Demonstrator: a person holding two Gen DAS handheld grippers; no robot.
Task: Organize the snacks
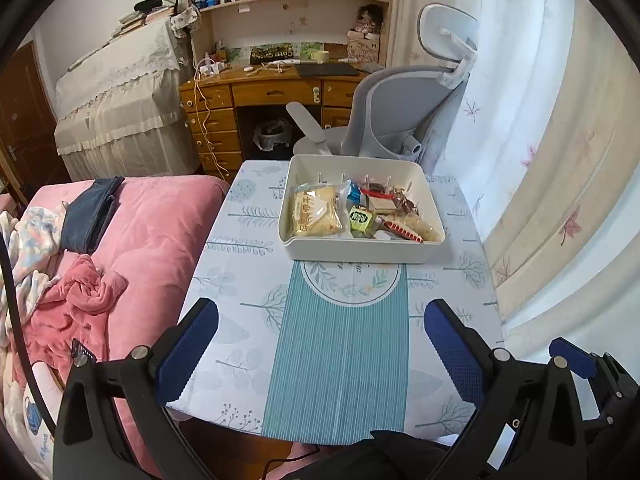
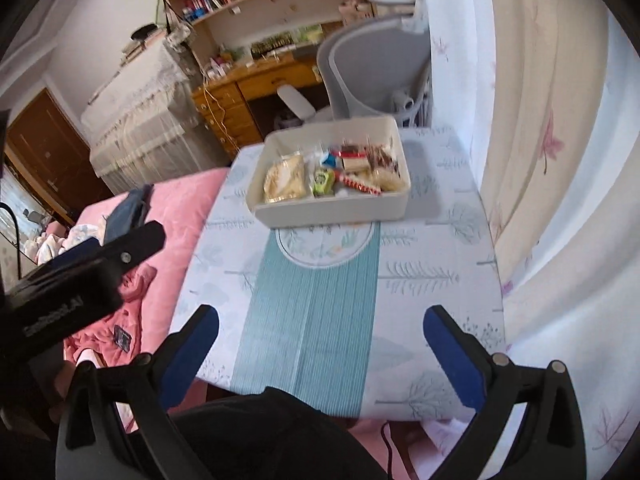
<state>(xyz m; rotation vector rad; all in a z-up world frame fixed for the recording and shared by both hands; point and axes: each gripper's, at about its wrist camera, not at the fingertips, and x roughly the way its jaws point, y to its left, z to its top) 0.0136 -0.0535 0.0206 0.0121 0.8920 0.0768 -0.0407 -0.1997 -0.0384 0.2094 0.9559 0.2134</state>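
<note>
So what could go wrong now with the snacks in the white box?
The white box sits at the table's far end, near the edge by the chair, so a push from a claw might slide it off. The snacks lie jumbled together, so pinching the green packet could drag its neighbours. Both the left claw and right claw are open and empty.

Table (image 1: 248, 280) carries runner (image 1: 340, 360), snack bin (image 1: 360, 246).

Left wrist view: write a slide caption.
Open left gripper hovers above the table, facing a white bin of snacks.
</note>
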